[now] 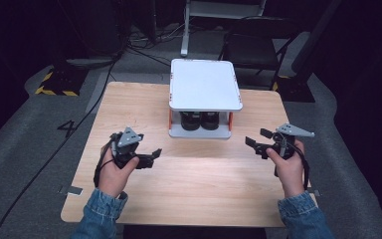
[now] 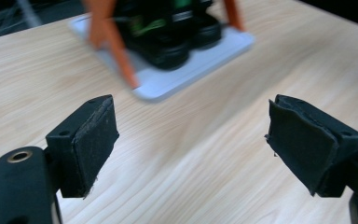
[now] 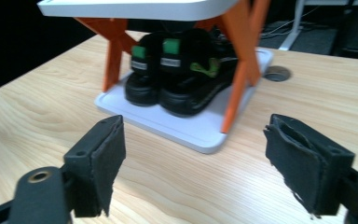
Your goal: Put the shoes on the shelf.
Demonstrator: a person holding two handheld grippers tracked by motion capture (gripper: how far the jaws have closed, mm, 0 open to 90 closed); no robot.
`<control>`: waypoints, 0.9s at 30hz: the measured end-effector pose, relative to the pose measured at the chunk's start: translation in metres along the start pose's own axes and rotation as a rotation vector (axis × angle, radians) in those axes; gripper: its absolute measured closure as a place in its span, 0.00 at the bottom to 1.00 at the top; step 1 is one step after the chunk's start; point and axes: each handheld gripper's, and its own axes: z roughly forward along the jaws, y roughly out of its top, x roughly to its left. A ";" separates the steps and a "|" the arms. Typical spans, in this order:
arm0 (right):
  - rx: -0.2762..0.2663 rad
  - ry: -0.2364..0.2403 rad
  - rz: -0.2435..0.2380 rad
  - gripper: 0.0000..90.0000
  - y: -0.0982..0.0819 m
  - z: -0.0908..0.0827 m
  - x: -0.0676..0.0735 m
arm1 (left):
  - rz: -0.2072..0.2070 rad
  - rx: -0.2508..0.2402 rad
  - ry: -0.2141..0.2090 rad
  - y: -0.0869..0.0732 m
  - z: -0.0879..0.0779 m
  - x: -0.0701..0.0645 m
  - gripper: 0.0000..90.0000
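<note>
Your left hand-held gripper [image 1: 149,158] and right hand-held gripper [image 1: 256,141] are both wide open (nothing held), with bare tabletop [image 1: 199,174] between them. The right gripper view shows black shoes [image 3: 182,74] under the white rack [image 1: 205,84].

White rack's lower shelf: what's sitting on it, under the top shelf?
A pair of black shoes with green tabs sits on the white rack's lower shelf, between its orange legs. The top shelf hides their upper parts and anything behind them.

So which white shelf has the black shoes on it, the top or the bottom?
The bottom shelf. The pair of black shoes sits on it, between the orange legs, while the top shelf is bare.
</note>
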 end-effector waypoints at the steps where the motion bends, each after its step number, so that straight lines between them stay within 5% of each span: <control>1: 0.006 -0.019 -0.024 0.19 -0.001 -0.006 -0.006 | -0.002 0.026 0.022 -0.005 -0.008 0.008 0.18; 3: 0.016 -0.018 -0.035 0.18 -0.001 -0.009 -0.009 | -0.012 0.047 0.026 -0.008 -0.011 0.012 0.18; 5: 0.043 -0.014 -0.045 0.18 -0.006 -0.017 -0.017 | -0.066 0.097 0.036 -0.014 -0.013 0.019 0.18; 7: 0.074 -0.035 -0.073 0.18 -0.011 -0.022 -0.022 | -0.067 0.149 0.086 -0.025 -0.015 0.032 0.18; 10: 0.107 -0.061 -0.115 0.18 -0.016 -0.025 -0.027 | -0.058 0.167 0.107 -0.031 -0.015 0.039 0.18; 12: 0.135 -0.068 -0.123 0.18 -0.023 -0.027 -0.031 | -0.045 0.170 0.092 -0.038 -0.014 0.045 0.18; 15: 0.187 -0.064 -0.084 0.18 -0.039 -0.025 -0.042 | 0.028 0.231 0.055 -0.050 -0.008 0.048 0.18; 18: 0.217 -0.075 -0.073 0.18 -0.047 -0.022 -0.048 | 0.040 0.271 0.017 -0.061 -0.002 0.051 0.18; 24: 0.300 -0.133 -0.057 0.19 -0.080 -0.011 -0.064 | 0.004 0.323 0.039 -0.071 0.005 0.057 0.18; 27: 0.292 -0.141 -0.056 0.19 -0.089 -0.006 -0.066 | -0.075 0.373 0.038 -0.076 0.014 0.062 0.18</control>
